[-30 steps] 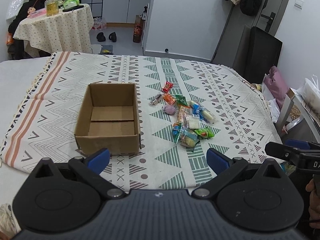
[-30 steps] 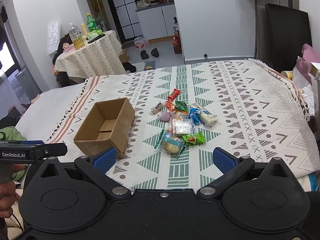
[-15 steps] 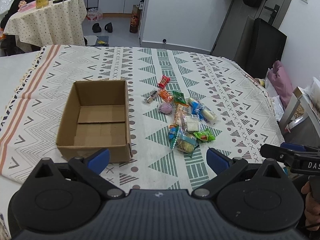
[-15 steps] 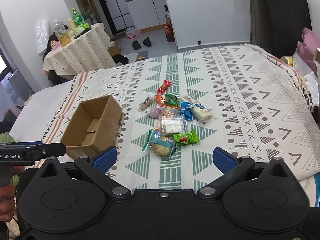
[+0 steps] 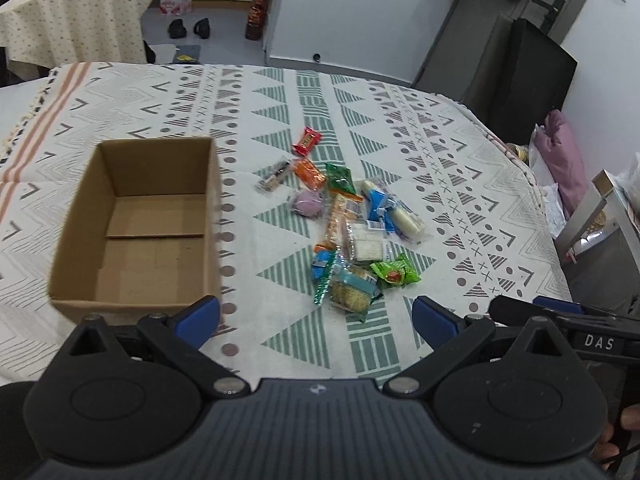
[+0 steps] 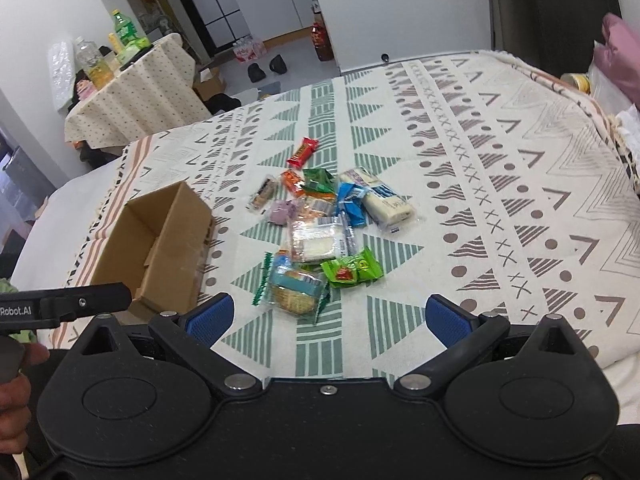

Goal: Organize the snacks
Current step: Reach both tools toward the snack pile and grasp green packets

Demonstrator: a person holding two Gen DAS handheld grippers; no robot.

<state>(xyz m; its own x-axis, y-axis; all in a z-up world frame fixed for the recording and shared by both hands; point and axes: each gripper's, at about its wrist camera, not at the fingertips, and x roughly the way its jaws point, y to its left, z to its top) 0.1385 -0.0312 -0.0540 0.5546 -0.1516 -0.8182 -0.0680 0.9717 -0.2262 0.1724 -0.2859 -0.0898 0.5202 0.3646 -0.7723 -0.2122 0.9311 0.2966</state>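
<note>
Both tools have moved closer over the bed since a second ago. The left tool (image 5: pixel 316 316) and right tool (image 6: pixel 327 314) gape wide, empty. Beyond lies the snack pile (image 5: pixel 352 236), with the empty cardboard box (image 5: pixel 136 224) to its left.

Lying matt and woven: the patterned cloth (image 5: pixel 280 92) over the bed. Showing dull brown corrugated cardboard: the box (image 5: pixel 136 220), plain inside. Glinting glossy plastic film: the snack wrappers (image 6: pixel 320 224), some clear, some printed. Looking matt black plastic with ribbed blue pads: the left claw (image 5: pixel 316 318) and right claw (image 6: pixel 328 314); shining metal at their pivot screws.
</note>
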